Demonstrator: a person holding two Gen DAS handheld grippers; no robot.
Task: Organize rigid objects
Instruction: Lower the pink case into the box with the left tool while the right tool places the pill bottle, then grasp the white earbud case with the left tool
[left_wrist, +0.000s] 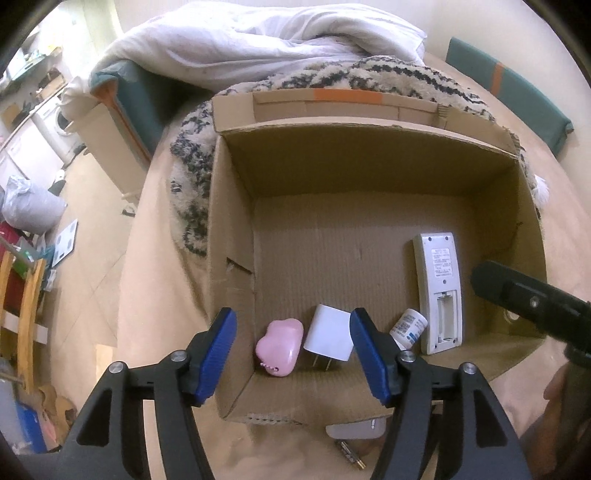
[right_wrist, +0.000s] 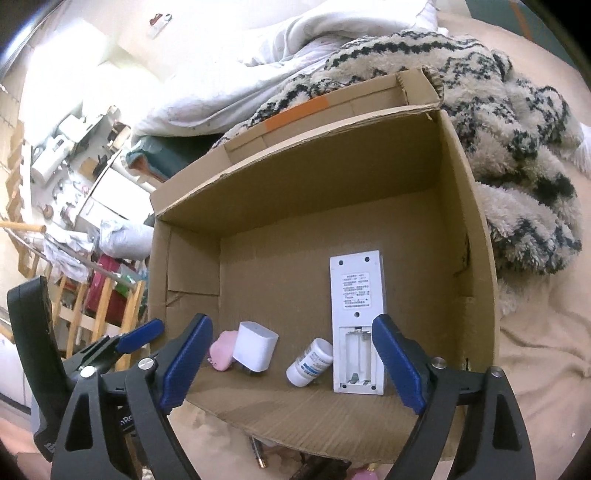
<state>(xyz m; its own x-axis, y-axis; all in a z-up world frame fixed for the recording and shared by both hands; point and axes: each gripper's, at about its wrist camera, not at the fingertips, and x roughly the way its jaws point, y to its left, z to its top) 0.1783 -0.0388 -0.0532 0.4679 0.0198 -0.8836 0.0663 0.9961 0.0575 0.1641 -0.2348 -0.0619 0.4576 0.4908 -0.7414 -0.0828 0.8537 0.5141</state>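
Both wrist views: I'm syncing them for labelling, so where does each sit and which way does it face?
Left wrist: on the left gripper, aimed down into the cardboard box's near left corner; own open jaws, plus the right gripper at right.
Right wrist: on the right gripper, aimed down at the remote; own open jaws, left gripper at left.
Shared: box, remote, white charger, pink item, bottle.

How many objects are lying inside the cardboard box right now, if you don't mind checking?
4, all along the near wall: pink case leftmost, white charger beside it, small bottle next, remote rightmost. More could be hidden below the near wall.
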